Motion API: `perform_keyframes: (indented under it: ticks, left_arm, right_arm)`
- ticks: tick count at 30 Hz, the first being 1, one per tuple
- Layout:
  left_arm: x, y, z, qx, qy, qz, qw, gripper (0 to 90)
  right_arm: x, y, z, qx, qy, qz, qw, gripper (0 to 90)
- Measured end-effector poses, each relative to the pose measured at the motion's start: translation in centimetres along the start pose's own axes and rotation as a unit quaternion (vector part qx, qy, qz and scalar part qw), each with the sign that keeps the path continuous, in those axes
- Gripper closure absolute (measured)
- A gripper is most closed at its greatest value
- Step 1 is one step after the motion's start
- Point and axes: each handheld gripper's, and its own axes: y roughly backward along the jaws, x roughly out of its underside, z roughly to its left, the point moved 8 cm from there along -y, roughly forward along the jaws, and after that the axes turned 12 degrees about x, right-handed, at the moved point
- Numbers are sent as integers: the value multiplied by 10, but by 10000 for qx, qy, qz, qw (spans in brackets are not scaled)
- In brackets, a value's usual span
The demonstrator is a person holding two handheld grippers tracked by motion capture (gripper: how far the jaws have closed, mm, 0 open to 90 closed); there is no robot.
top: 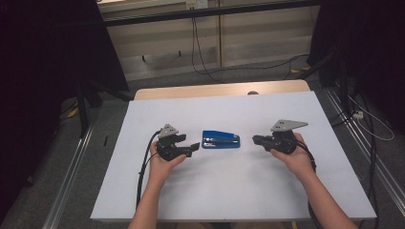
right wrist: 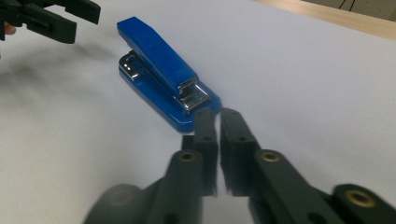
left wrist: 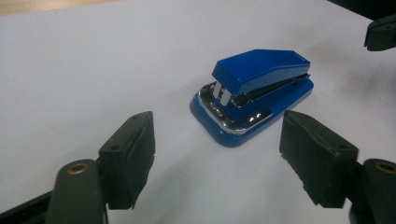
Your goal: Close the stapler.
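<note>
A blue stapler (top: 220, 140) lies flat on the white table top (top: 239, 191), between my two grippers. My left gripper (top: 190, 142) sits just left of it with its jaws spread wide and nothing between them. In the left gripper view the stapler (left wrist: 254, 93) lies a little ahead of the left gripper (left wrist: 217, 128), its metal front end turned toward me. My right gripper (top: 254, 139) is held to the stapler's right, a short gap away. In the right gripper view the right gripper (right wrist: 218, 114) points at the stapler (right wrist: 163, 70), its jaws only a narrow slit apart and empty.
The table's wooden far edge (top: 215, 89) shows beyond the white sheet. Cables trail from both grippers toward the near edge. Past the table are a grey floor, metal rails and dark stands. The left gripper (right wrist: 51, 18) shows at the top left of the right gripper view.
</note>
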Motion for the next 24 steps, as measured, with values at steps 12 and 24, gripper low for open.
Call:
perform_keyframes:
  ticks: [12,24]
  left_arm:
    - [-6,9,-5,201,160,-198,9995,109]
    - [4,36,-16,311,-178,-230,9991,68]
  right_arm:
    - [1,1,9,23,108,-51,9999,380]
    - [8,16,19,16,107,-100,9999,275]
